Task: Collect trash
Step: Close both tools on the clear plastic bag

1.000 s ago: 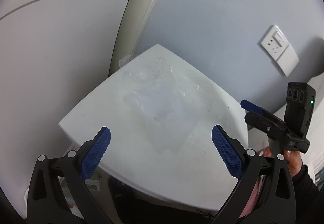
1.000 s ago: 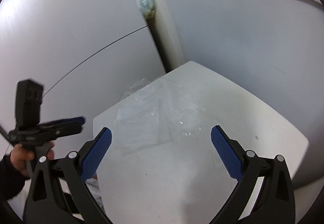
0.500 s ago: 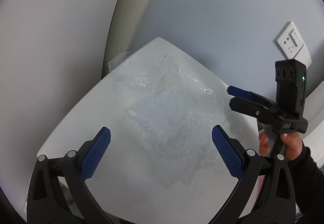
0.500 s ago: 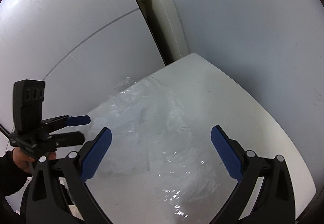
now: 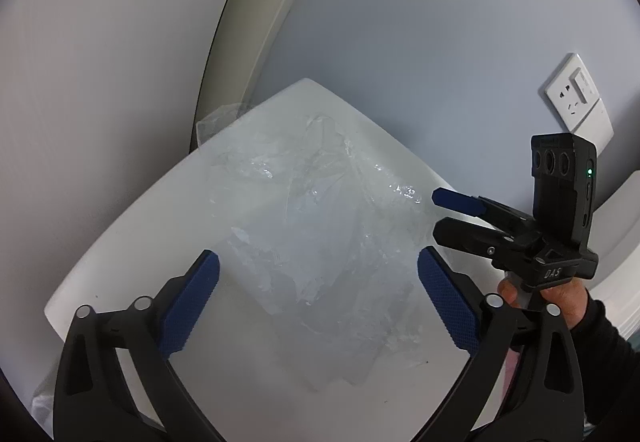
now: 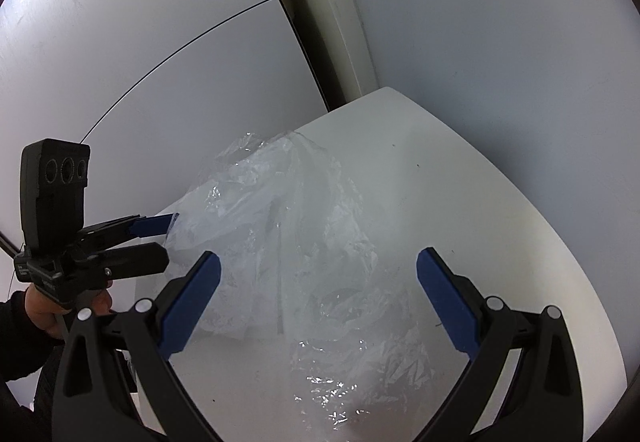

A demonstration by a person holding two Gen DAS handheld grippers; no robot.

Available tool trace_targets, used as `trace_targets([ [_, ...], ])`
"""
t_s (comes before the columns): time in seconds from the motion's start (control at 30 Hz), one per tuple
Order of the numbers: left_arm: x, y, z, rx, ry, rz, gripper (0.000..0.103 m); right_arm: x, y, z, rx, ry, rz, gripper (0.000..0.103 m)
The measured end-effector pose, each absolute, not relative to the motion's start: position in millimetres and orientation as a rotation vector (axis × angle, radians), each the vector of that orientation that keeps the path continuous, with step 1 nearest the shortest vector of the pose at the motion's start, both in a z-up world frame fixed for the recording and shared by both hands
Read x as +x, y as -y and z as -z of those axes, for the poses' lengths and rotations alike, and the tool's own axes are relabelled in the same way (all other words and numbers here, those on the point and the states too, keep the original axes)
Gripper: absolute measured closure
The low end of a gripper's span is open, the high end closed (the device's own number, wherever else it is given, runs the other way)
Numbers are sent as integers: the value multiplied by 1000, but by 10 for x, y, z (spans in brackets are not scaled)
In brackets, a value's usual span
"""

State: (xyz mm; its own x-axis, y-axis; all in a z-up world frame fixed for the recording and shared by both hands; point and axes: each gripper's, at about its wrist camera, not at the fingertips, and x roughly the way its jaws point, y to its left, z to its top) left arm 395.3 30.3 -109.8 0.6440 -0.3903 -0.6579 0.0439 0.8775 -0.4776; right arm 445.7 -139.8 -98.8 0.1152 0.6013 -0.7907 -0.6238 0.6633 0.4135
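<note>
Left wrist: plastic bag (image 5: 312, 242) between tool (image 5: 318, 298) fingers.

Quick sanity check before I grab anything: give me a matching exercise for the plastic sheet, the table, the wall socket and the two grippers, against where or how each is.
Things:
1. plastic sheet
2. table
3. wall socket
4. left gripper and right gripper

States:
a. on the wall, right
b. open, hovering, holding nothing
c. crumpled, lying on the table
d. white, in a corner

Pairs: 1-c, 2-d, 3-a, 4-b
</note>
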Motion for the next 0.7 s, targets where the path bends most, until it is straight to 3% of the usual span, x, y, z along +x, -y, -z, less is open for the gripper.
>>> trace_targets([
  [0.07, 3971, -279, 1118, -456, -852, 264, 22, 4451, 1409, 996, -18, -1145, -880, 14],
  [0.13, 3955, -253, 1131, -449, -854, 264, 32, 4450, 1407, 1017, -21, -1153, -869, 34],
  [0.23, 3936, -244, 1141, -459, -853, 266, 36, 4441, 1398, 1061, -32, -1167, -850, 37],
  [0.33, 3959, -215, 1147, -456, -860, 263, 49, 4419, 1387, 1096, -45, -1175, -841, 43],
  [0.5, 3985, -141, 1171, -443, -869, 267, 69, 4314, 1327, 1078, -79, -1161, -860, 43],
  [0.7, 3965, -93, 1205, -436, -861, 265, 90, 4225, 1259, 1067, -127, -1141, -862, 65],
])
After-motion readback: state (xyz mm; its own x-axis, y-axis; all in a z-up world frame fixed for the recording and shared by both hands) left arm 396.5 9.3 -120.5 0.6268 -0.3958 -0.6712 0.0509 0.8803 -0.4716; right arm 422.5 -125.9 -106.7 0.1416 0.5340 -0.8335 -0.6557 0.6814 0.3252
